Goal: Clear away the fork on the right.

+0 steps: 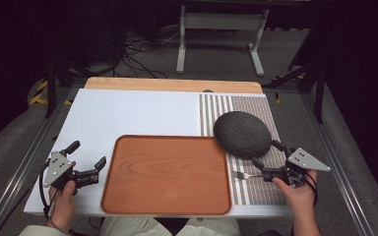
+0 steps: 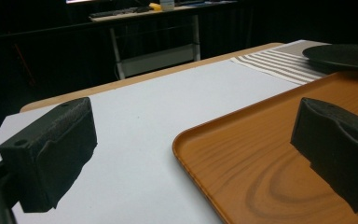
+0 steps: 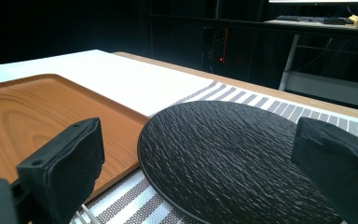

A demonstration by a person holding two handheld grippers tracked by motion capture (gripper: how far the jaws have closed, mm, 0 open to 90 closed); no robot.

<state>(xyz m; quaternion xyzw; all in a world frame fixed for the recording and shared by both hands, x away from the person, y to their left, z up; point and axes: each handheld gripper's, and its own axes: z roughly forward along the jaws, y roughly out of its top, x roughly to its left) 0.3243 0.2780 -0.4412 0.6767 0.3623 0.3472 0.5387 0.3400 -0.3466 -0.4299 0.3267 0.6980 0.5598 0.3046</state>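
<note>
A round, dark, rough-textured plate (image 1: 242, 134) lies on a striped placemat (image 1: 256, 189) at the right. Its near edge laps over the tray's right rim. A wooden tray (image 1: 166, 174) sits at the front middle of the white board and holds nothing. A small silver fork (image 1: 243, 174) rests on the placemat just in front of the plate. My right gripper (image 1: 268, 154) is open at the plate's near right edge, and the plate (image 3: 223, 154) spreads out beyond its jaws. My left gripper (image 1: 86, 155) is open beside the tray's left rim (image 2: 186, 140), nothing between its jaws.
The white board (image 1: 128, 115) is bare behind and left of the tray. A wooden table edge (image 1: 172, 84) runs along the back. Metal rails flank the table, and a white stand (image 1: 221, 29) with cables is on the floor beyond.
</note>
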